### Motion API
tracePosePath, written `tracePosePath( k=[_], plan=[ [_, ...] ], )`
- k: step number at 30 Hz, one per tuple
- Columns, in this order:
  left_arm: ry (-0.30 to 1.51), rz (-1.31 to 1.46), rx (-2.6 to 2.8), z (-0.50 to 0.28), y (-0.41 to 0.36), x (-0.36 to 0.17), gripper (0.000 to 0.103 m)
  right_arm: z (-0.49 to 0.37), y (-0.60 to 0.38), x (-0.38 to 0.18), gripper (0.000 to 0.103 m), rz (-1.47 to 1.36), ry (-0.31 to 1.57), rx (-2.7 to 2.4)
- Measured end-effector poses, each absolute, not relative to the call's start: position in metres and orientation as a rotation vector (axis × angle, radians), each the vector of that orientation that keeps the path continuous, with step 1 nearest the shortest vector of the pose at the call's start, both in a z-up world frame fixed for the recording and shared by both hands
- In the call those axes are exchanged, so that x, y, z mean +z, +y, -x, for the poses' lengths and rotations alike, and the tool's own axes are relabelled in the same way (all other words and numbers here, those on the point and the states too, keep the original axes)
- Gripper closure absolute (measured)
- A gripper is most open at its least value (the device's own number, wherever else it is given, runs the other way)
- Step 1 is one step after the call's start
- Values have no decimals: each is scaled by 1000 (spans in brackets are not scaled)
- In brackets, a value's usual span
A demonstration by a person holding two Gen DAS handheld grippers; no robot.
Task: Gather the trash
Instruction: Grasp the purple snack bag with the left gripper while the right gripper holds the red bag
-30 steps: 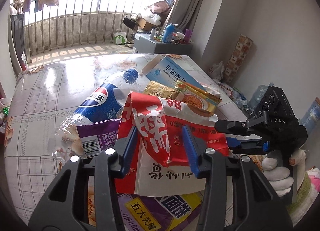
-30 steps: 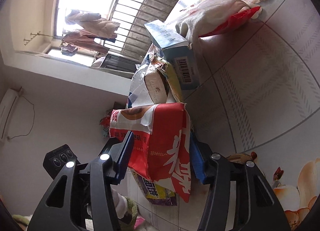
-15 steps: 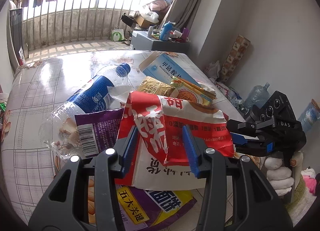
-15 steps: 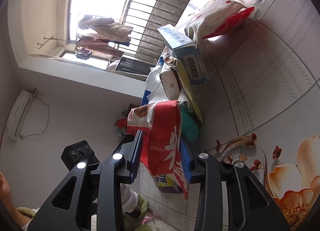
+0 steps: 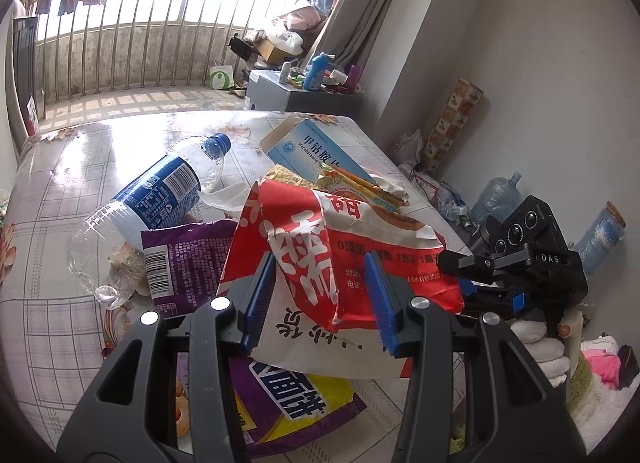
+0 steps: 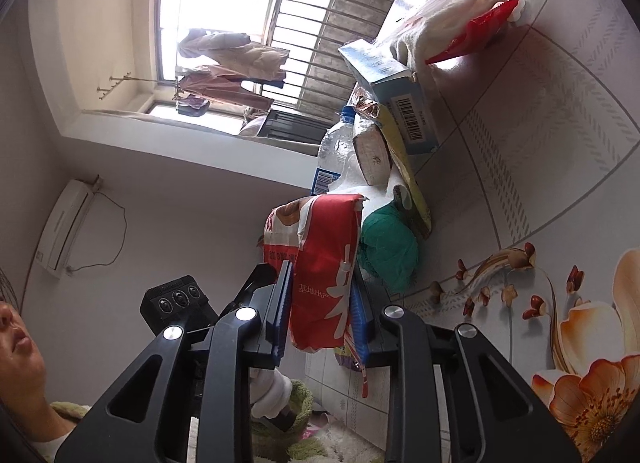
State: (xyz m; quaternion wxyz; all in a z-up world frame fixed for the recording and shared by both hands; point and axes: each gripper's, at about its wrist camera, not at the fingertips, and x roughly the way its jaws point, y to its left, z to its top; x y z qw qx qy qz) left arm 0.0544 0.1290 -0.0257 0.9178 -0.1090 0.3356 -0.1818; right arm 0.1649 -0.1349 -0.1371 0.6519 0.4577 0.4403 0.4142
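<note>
A crumpled red and white paper bag (image 5: 332, 259) hangs just above the flowered table (image 5: 80, 151). My left gripper (image 5: 320, 291) is shut on its lower part, blue pads on both sides. From the right, my right gripper (image 5: 460, 275) grips the same bag's (image 6: 324, 263) edge; its jaws are closing, and in the right wrist view the right gripper (image 6: 320, 303) has the bag filling the gap between the pads. Under and behind the bag lie a purple snack bag (image 5: 180, 263), a squashed plastic bottle (image 5: 160, 191), a blue medicine box (image 5: 316, 151) and a yellow wrapper (image 5: 360, 183).
A green crumpled wad (image 6: 388, 247) lies beside the pile. A clear and red bag of white tissue (image 6: 452, 23) sits at the table's far end. Beyond the table's right edge are water jugs (image 5: 496, 199) and clutter on the floor. A person's gloved hand (image 5: 536, 347) holds the right gripper.
The right gripper's jaws have narrowed steadily around the red bag's edge, squeezing it thinner. The left gripper keeps the same hold; its view has tilted slightly.
</note>
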Motion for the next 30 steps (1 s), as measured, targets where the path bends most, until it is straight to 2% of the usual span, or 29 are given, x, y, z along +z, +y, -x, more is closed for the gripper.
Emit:
tracePosePath(
  k=[4, 10, 16, 23, 26, 30],
  plan=[
    [675, 213, -398, -42, 133, -17, 60, -159, -148, -144, 77, -1027, 1010, 892],
    [734, 200, -272, -33, 160, -25, 52, -155, -156, -157, 77, -1018, 1030, 841],
    [867, 387, -184, -45, 200, -54, 51, -153, -158, -156, 77, -975, 1026, 830],
    [936, 517, -203, -62, 207, -87, 51, -151, -160, -158, 77, -985, 1023, 822],
    [940, 552, -220, -68, 207, -96, 53, -151, -159, -158, 77, -991, 1022, 821],
    [942, 561, -238, -73, 202, -103, 65, -149, -161, -159, 77, -998, 1021, 824]
  ],
)
